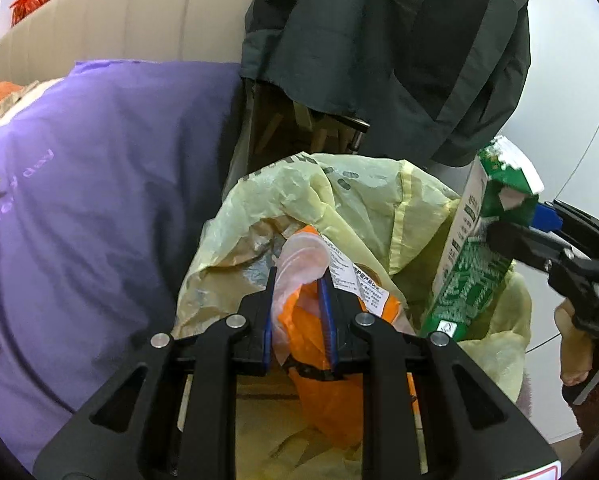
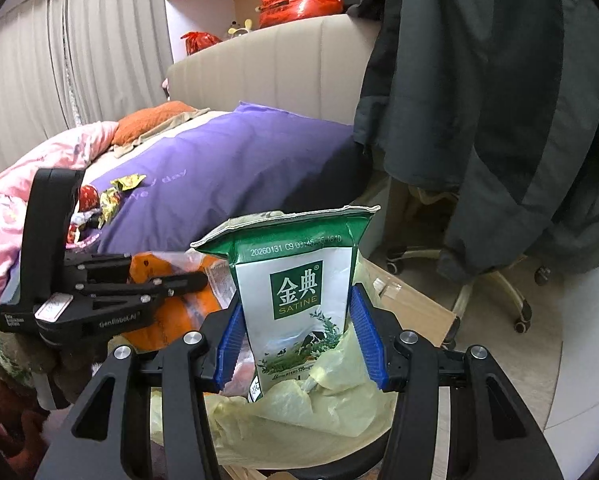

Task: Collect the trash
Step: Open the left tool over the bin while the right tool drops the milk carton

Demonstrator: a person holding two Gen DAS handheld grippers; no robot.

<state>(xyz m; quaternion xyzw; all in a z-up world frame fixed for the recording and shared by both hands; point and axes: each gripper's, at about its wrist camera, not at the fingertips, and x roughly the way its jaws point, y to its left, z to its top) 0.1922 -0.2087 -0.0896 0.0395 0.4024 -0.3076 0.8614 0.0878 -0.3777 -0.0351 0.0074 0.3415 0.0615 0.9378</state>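
The right gripper pinches the milk carton; letting go early may drop it beside the yellow bag below.

A green-and-white milk carton, top torn open, stands upright over the open yellow bag; an orange wrapper lies crumpled inside, left.

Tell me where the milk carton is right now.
The milk carton stands upright between the right gripper's jaws, over the yellow trash bag, right of the left gripper.
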